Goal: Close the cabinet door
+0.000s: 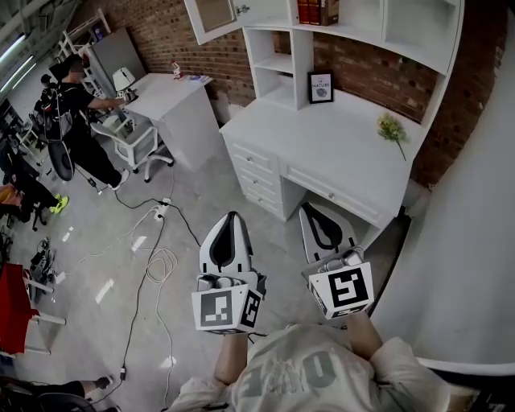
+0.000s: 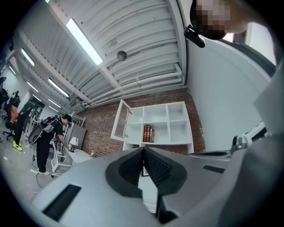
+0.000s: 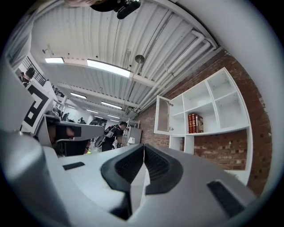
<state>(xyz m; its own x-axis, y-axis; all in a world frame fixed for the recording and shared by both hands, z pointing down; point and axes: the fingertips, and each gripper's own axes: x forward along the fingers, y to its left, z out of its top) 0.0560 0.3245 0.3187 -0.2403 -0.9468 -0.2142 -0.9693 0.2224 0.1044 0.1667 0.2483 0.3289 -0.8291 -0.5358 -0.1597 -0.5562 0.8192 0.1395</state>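
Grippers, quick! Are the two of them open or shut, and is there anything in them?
Left gripper: closed, holding nothing.
Right gripper: closed, holding nothing.

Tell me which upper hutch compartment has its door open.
The leftmost compartment: its glass door stands swung out; the others show no doors, and a neighbouring one holds books.

Your head camera looked steeply down from afar; both gripper cameras tilted slightly upward, all three sharing the distant white cabinet (image 2: 156, 116).

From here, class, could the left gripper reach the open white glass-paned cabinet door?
Probably not: the left gripper is far short of the white glass-paned cabinet door; bare floor leaves the way free.
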